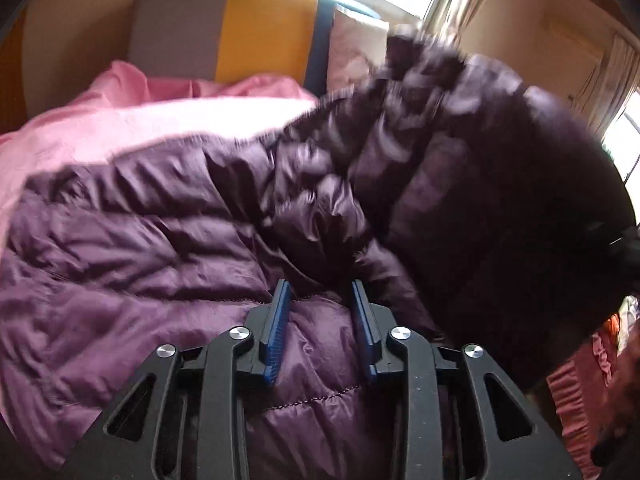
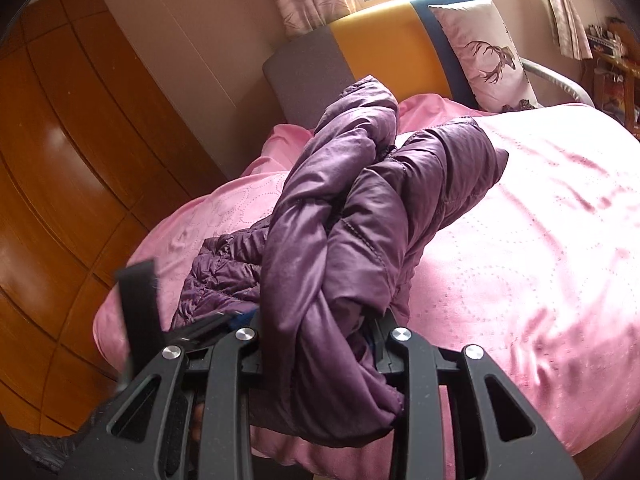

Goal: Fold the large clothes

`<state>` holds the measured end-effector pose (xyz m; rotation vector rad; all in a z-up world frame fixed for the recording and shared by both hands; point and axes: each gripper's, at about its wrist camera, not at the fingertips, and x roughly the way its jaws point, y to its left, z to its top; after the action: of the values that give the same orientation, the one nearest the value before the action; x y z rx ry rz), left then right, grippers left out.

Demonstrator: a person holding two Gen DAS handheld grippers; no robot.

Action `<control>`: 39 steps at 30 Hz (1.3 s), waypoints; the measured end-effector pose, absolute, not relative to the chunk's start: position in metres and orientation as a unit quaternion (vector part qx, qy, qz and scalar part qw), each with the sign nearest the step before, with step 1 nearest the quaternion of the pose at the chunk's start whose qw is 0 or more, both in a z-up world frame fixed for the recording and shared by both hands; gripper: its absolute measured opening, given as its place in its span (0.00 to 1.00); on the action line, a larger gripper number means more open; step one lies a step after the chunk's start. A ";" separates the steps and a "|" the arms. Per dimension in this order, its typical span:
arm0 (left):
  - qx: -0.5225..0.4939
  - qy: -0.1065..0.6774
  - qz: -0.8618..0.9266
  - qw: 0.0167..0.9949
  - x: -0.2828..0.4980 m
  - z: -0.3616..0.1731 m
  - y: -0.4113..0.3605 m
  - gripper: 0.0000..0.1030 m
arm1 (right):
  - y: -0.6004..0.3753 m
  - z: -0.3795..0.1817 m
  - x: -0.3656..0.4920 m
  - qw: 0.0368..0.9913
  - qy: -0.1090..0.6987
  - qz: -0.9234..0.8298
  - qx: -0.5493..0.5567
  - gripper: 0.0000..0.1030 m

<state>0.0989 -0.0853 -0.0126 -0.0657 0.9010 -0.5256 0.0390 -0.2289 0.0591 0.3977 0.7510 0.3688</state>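
A purple quilted puffer jacket point(image 1: 160, 240) lies spread over the pink bed cover point(image 1: 100, 128). Its right part rises in a dark, blurred hump. My left gripper point(image 1: 320, 296) points down onto it, and a puff of the fabric fills the narrow gap between the blue pads point(image 1: 276, 328), which press on it. In the right wrist view a twisted bunch of the same jacket point(image 2: 340, 220) hangs up off the bed. My right gripper point(image 2: 320, 320) is shut on that bunch, and the fabric hides its fingertips.
A grey, yellow and blue headboard point(image 2: 376, 48) stands at the far end of the bed, with a deer-print pillow point(image 2: 484, 52) leaning on it. A wooden wardrobe point(image 2: 60, 160) runs along the left side. Pink cover point(image 2: 520, 240) lies bare to the right of the jacket.
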 end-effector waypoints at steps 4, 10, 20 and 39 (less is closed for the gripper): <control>-0.025 0.447 -0.243 0.860 0.111 -0.035 -0.092 0.29 | -0.227 0.057 0.040 0.883 0.361 0.217 0.207 0.27; -0.070 0.451 -0.254 0.853 0.116 -0.044 -0.079 0.29 | -0.186 0.067 0.046 0.880 0.359 0.267 0.159 0.26; -0.167 0.386 -0.236 0.876 0.078 0.012 0.052 0.34 | -0.169 0.081 0.046 0.888 0.366 0.248 0.126 0.26; -0.303 0.342 -0.264 0.849 0.092 0.035 0.155 0.58 | 0.023 0.023 0.007 0.870 0.352 0.280 -0.201 0.26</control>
<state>0.0918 0.1549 0.0354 -0.6388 0.7202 -0.5570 0.0068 0.0227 0.0230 -0.4197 0.7367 0.5854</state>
